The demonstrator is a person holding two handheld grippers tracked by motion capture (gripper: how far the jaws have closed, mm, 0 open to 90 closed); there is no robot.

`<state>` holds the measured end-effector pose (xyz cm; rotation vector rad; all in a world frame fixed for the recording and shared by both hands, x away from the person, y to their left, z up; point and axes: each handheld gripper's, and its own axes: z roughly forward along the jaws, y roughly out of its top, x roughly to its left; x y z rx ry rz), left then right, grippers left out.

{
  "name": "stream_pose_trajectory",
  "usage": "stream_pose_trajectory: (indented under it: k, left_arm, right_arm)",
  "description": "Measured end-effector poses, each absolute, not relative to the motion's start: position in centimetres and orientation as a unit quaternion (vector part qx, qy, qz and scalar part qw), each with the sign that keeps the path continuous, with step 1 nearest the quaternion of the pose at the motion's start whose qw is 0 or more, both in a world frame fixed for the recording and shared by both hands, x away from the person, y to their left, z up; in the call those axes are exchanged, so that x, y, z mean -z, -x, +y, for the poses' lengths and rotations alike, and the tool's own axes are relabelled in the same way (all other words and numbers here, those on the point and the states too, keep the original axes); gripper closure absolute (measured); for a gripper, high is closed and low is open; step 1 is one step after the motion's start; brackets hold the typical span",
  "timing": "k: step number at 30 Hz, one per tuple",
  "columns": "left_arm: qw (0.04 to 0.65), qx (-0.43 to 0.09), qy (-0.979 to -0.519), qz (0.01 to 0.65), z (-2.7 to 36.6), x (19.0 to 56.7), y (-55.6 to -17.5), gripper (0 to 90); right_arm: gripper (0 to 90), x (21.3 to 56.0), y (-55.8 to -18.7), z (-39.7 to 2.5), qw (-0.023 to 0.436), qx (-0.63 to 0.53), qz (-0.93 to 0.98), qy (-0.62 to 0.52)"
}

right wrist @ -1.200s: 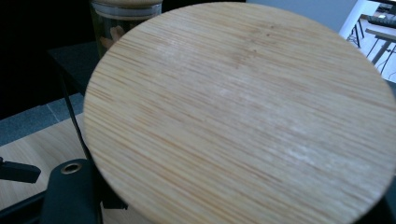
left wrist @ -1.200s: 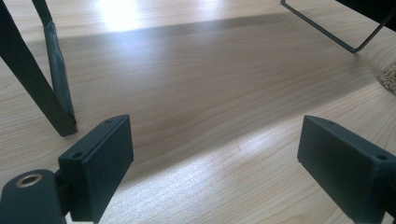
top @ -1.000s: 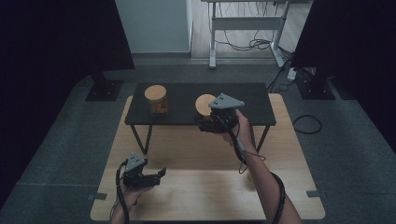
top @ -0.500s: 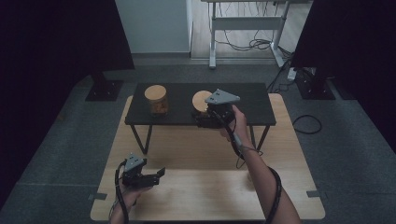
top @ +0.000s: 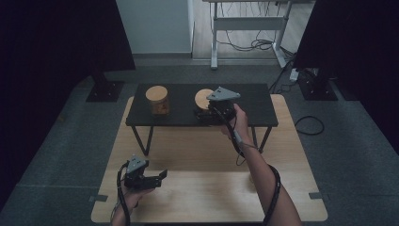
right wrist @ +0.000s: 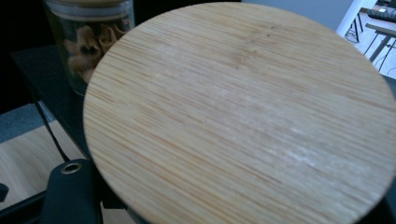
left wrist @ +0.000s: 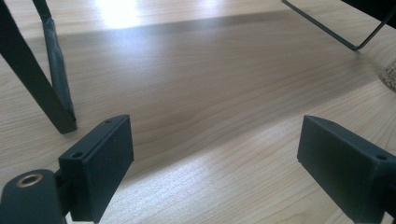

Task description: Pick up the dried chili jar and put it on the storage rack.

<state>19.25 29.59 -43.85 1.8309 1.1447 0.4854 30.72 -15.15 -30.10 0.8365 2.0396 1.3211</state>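
Platform (top: 282, 155): pale wood, laid on the grey floor, with everything else carried on it.
Surface (top: 254, 101): small black table, stood at the platform's far edge.
Right hand-held gripper (top: 207, 115): held over the surface's middle, close against the lidded jar; how far the jaws are parted cannot be told, as they are hidden by the lid in the right gripper view.
Left hand-held gripper (top: 160, 178): held low over the platform's near left corner, well apart from the surface; jaws are spread wide with nothing between them.
Lidded jar (top: 203, 99): stood at the surface's middle, topped by a round bamboo lid (right wrist: 243, 112).
Second jar (top: 157, 100): glass, bamboo-lidded, stood toward the surface's left edge; brown contents are seen through the glass.
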Motion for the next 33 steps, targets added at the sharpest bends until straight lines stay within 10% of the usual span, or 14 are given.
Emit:
stream_pose_trajectory:
  k: [33]
  left_arm:
    - [0.446,-0.197,-0.741,0.462,29.4,43.9,-19.2,10.2]
  right_arm:
    - [23.6,31.1,-32.1,-14.8,0.267,-0.492,0.754,-0.343]
